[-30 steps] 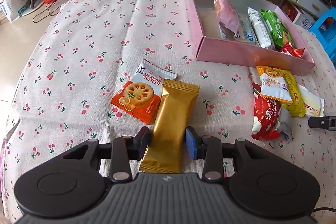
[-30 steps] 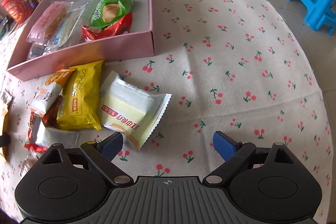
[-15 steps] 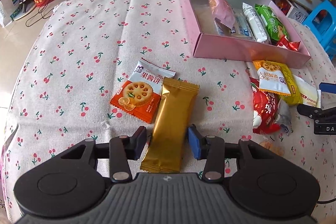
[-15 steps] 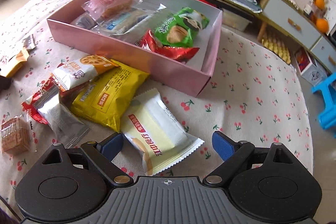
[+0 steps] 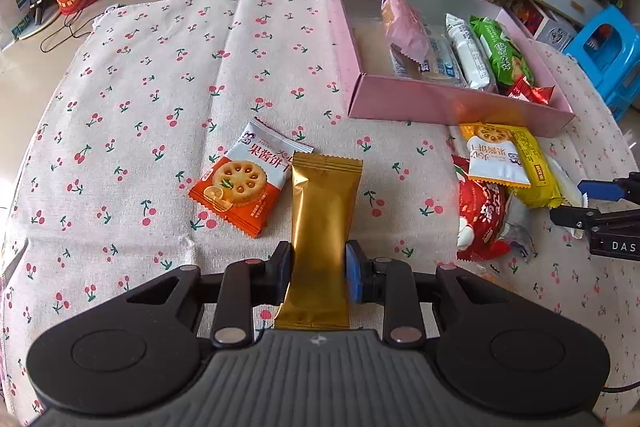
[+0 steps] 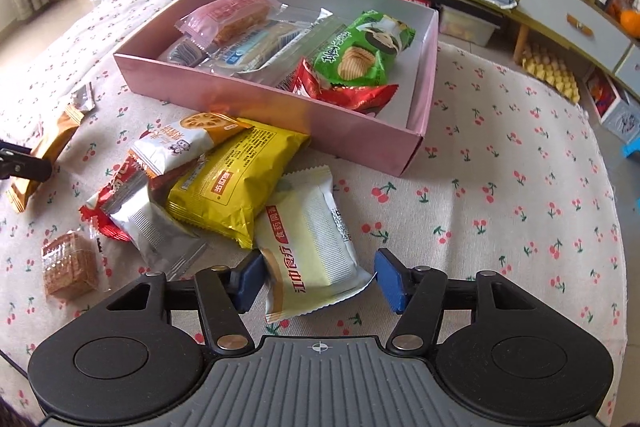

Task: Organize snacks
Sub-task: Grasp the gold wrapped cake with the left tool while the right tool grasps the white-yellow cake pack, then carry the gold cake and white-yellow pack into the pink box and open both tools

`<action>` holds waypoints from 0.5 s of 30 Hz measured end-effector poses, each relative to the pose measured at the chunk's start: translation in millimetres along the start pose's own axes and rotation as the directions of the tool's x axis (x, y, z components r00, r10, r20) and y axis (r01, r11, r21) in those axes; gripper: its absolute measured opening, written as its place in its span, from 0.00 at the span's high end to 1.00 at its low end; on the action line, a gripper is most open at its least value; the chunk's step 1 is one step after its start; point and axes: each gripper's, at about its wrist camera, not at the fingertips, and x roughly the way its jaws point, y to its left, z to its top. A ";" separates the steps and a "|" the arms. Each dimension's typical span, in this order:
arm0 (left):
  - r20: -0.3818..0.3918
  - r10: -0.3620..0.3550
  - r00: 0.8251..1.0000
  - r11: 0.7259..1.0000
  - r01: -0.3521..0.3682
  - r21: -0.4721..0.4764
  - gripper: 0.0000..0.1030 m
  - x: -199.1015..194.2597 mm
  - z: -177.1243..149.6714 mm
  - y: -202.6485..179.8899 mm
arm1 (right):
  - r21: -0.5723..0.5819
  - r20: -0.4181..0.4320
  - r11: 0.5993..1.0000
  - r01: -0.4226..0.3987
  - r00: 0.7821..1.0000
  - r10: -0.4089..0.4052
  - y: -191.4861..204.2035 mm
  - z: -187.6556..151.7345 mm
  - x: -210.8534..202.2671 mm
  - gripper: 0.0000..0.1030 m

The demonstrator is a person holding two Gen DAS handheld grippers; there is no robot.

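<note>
From your left wrist camera, your left gripper (image 5: 319, 271) has its fingers pressed against both long edges of one gold packet (image 5: 322, 223). The packet lies on the cherry-print table (image 5: 132, 115), its long axis running straight away from you, far crimped end toward the pink box (image 5: 452, 103). One orange biscuit packet (image 5: 244, 181) lies just left of it, touching its upper corner. The box holds five packets you can count: a pink one (image 5: 404, 23), a blue-and-clear one, a white one, a green one (image 5: 502, 55) and a red one at the near right corner. Outside the box to the right is a heap: a white-and-orange biscuit packet (image 5: 494, 157) on top of a yellow packet (image 5: 534, 173), with a red packet (image 5: 482, 215) beside them. Your right gripper's tips show at the right edge.

From your right wrist camera, your right gripper (image 6: 318, 279) has its fingers spread apart on either side of one cream packet (image 6: 310, 247), neither pad clearly touching it. Its long axis points away from you, leaning slightly left, its far end tucked against the yellow packet. One silver packet (image 6: 154, 227) and one clear-wrapped brown cracker stack (image 6: 70, 263) lie to the left. The pink box sits beyond the heap with the same five packets inside.
</note>
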 end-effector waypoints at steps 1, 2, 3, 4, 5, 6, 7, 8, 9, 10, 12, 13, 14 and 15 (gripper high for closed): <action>0.001 -0.006 1.000 1.000 0.006 -0.007 0.75 -0.8 0.7 0.6 | 0.021 -0.009 1.000 -0.003 1.000 0.003 -2.1 -0.1 -1.1 0.43; 0.002 -0.011 1.000 1.000 0.011 -0.013 0.75 -1.4 1.0 1.0 | 0.043 -0.020 0.999 -0.004 1.000 0.005 -4.4 -0.1 -2.4 0.43; 0.003 -0.017 1.000 1.000 0.017 -0.021 0.75 -1.7 1.5 1.4 | 0.064 -0.032 0.998 -0.003 0.999 0.005 -6.8 -0.2 -3.6 0.43; 0.004 -0.022 1.000 0.999 0.022 -0.029 0.75 -2.3 1.9 1.7 | 0.088 -0.044 0.996 -0.003 0.999 0.007 -9.6 -0.9 -4.7 0.43; 0.004 -0.027 1.000 0.999 0.027 -0.035 0.75 -2.5 2.2 2.2 | 0.109 -0.054 0.994 -0.006 0.998 0.011 -12.2 -1.5 -5.8 0.43; 0.004 -0.034 0.999 0.999 0.034 -0.043 0.75 -2.7 2.6 2.6 | 0.135 -0.064 0.991 -0.011 0.998 0.020 -15.6 -2.6 -7.3 0.43; 0.004 -0.042 0.999 0.998 0.042 -0.052 0.75 -2.9 3.0 3.2 | 0.157 -0.071 0.988 -0.017 0.997 0.029 -18.5 -3.6 -8.7 0.43; 0.005 -0.049 0.999 0.997 0.050 -0.061 0.75 -3.3 3.3 4.1 | 0.177 -0.076 0.984 -0.025 0.996 0.039 -21.2 -4.6 -10.4 0.43; 0.005 -0.056 0.998 0.996 0.056 -0.069 0.75 -3.5 3.6 4.6 | 0.194 -0.076 0.980 -0.033 0.996 0.049 -23.7 -5.5 -12.3 0.43; 0.007 -0.062 0.998 0.995 0.063 -0.077 0.75 -4.2 3.8 5.2 | 0.211 -0.073 0.977 -0.042 0.996 0.058 -26.3 -6.2 -14.9 0.43; 0.011 -0.071 0.997 0.994 0.071 -0.088 0.75 -5.1 4.3 5.5 | 0.228 -0.062 0.972 -0.053 0.996 0.069 -29.5 -7.4 -21.1 0.43; 0.014 -0.074 0.997 0.993 0.075 -0.093 0.75 -6.1 4.2 5.3 | 0.231 -0.056 0.971 -0.057 0.996 0.072 -30.5 -8.1 -24.3 0.43; 0.017 -0.075 0.997 0.992 0.077 -0.095 0.75 -6.7 4.5 5.2 | 0.233 -0.049 0.971 -0.061 0.996 0.074 -31.3 -8.8 -28.0 0.43; 0.020 -0.076 0.997 0.992 0.078 -0.097 0.75 -7.5 4.8 4.8 | 0.235 -0.042 0.970 -0.066 0.996 0.078 -32.1 -9.6 -31.5 0.43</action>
